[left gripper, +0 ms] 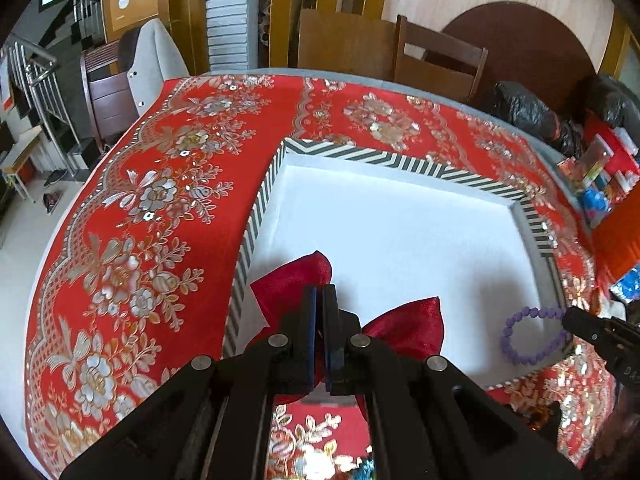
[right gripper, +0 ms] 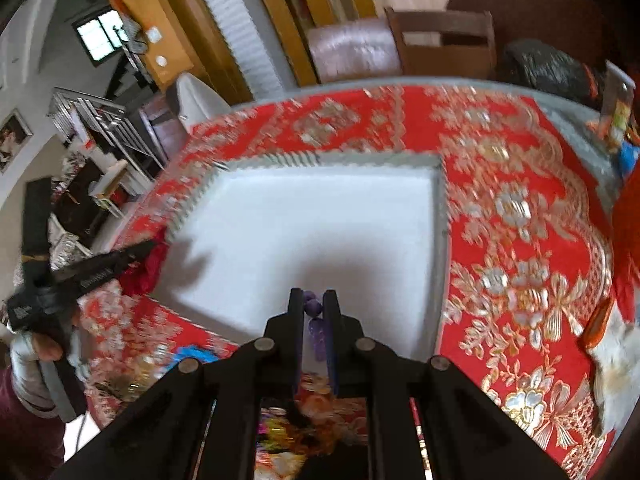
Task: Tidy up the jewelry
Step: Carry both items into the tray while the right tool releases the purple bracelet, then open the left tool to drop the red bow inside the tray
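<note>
Matte black left claw [left gripper: 319, 296] and right claw [right gripper: 313, 300]: flat parallel fingers, silver round pivot pins, blue-edged pads; white lettering, grey handle, maroon sleeve.

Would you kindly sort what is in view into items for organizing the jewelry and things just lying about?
For the job:
red bow
purple bead bracelet
white tray
left gripper
right gripper

Lying about:
black plastic bags
wooden chair
floral tablecloth

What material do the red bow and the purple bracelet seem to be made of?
The red bow looks like satin-type fabric: it has a soft sheen and folds. The purple bracelet seems to be matte round beads, perhaps plastic or stone; the pictures leave it open.
</note>
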Demonstrator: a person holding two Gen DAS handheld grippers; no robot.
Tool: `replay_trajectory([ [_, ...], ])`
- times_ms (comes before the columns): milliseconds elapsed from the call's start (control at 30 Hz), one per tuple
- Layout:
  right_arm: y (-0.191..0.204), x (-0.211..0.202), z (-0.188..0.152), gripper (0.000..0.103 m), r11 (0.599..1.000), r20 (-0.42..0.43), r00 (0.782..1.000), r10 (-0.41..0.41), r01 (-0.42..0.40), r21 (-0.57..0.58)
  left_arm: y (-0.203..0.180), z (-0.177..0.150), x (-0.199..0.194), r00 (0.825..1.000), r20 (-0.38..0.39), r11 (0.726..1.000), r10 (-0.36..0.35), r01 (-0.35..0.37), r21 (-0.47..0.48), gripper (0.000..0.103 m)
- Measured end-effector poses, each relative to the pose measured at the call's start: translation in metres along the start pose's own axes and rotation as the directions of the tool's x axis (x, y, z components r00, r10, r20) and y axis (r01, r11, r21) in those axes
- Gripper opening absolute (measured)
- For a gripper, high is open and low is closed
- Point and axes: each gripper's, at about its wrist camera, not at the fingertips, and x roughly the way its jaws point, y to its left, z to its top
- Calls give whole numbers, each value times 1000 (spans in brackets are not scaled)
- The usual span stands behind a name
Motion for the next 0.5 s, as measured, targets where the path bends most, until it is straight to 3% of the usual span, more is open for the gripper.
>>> replay_trajectory([
  [233,-25,18,-9,9,997,-47,996,-75,77,32,-4,0,22,999,-16,1000,31,-31,3,4],
  [367,-26,23,-11,10,995,-53,994,-92,94,21,-5,0,27,1000,-14,1000,18,-18,9,16],
  [400,-27,24,-12,15,996,-58,995,-86,88,23,-4,1,27,1000,-12,1000,10,-10,6,24],
  [500,-28,20,-12,28,998,-55,998,-41,44,51,0,3,22,999,-4,999,-32,32,-20,32],
])
